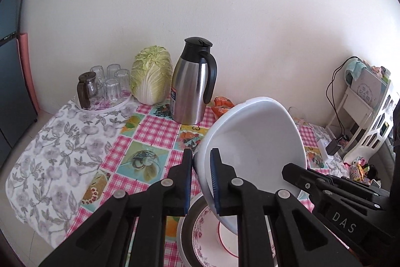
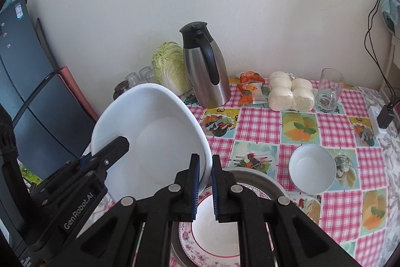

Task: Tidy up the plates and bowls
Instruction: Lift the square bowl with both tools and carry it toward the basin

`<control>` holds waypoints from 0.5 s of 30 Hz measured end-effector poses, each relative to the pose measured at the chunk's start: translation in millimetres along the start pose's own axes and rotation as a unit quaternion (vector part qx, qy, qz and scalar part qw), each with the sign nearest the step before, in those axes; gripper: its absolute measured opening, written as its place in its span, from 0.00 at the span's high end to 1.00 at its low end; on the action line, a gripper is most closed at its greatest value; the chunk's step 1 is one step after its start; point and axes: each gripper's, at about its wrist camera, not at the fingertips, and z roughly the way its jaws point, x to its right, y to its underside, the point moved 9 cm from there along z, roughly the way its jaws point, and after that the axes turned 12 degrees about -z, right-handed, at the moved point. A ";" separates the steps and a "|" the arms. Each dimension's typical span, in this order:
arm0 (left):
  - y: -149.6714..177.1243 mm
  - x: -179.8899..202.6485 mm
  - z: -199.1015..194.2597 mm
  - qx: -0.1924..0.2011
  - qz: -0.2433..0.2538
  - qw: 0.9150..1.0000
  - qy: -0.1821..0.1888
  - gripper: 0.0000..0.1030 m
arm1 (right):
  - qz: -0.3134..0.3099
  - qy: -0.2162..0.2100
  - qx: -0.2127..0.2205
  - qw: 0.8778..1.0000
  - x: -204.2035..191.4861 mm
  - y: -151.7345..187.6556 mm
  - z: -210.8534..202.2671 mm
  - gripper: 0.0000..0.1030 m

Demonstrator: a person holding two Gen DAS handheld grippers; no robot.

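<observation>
Here both grippers pinch the rim of one big white bowl, held tilted in the air over a flowered plate in a metal pan. Left gripper clamps its left edge, right gripper the opposite edge, jaws nearly together w/ only the rim between. Small white bowl sits on the tablecloth nearby.

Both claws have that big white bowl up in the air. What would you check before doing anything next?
1. Left gripper clamped on the large white bowl rim: ok.
2. Right gripper clamped on the opposite rim: ok.
3. Bowl level: not ok, it is tilted steeply.
4. Bowl clear of the floral plate stacked in the metal pan below: ok, lifted above it.
5. Small white bowl out of the way: ok, apart on the tablecloth.
6. Steel flask far enough off: cannot tell.
</observation>
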 end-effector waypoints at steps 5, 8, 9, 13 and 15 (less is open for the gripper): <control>12.1 -1.5 -11.4 0.004 0.004 1.000 0.000 0.86 | -0.006 0.009 0.006 1.000 -3.8 15.4 -9.6 0.90; 16.0 -2.5 -15.9 0.003 0.001 1.000 0.004 0.86 | -0.007 0.010 0.012 1.000 -6.8 24.8 -14.5 0.90; 17.0 -3.1 -17.4 0.004 0.001 1.000 0.004 0.86 | -0.007 0.009 0.013 1.000 -7.3 27.2 -14.7 0.90; 21.0 -5.4 -13.2 -0.003 0.000 1.000 -0.001 0.86 | -0.005 0.011 0.014 1.000 -11.1 40.6 -12.7 0.89; 21.9 -6.3 -10.8 -0.006 0.000 1.000 -0.004 0.86 | -0.003 0.011 0.012 1.000 -13.0 47.2 -8.7 0.89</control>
